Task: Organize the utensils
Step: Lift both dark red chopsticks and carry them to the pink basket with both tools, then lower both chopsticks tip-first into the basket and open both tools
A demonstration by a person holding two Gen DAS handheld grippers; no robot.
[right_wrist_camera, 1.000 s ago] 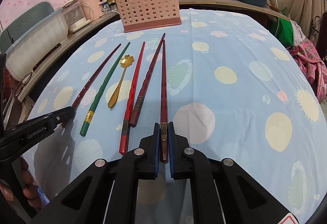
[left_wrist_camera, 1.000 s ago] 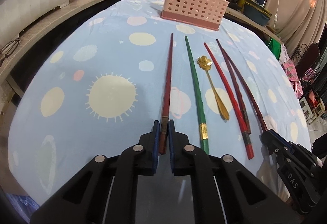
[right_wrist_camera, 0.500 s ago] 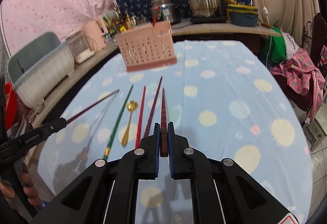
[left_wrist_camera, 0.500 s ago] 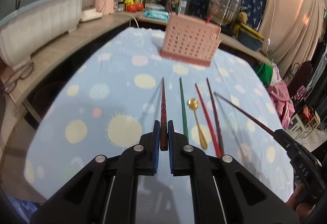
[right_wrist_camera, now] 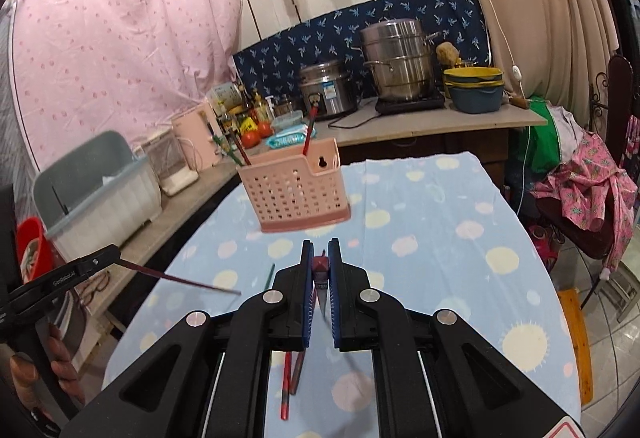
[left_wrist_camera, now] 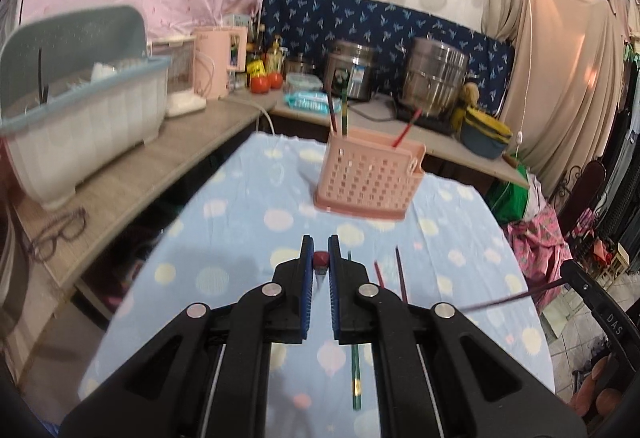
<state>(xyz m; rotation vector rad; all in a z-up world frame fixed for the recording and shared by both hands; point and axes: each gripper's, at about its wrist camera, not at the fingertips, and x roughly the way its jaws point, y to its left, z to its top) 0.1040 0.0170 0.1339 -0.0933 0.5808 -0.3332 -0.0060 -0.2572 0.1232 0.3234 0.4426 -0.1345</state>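
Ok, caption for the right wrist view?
Right tongs shut on a dark red chopstick, facing the pink utensil basket.

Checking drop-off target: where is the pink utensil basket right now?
In both wrist views the pink basket stands on the far part of the blue tablecloth, just before the counter, ahead of both grippers.

Pink curtain (right_wrist_camera: 120, 50) — perhaps tiled floor (right_wrist_camera: 612, 350)

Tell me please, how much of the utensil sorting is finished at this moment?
Partly done. Three chopsticks already stand in the pink basket. In hand: the left hand-held gripper and the right hand-held gripper are each shut on a dark red chopstick, both raised off the table. Left on the blue tablecloth: a green chopstick and two reddish chopsticks; other pieces may be hidden behind the grippers.
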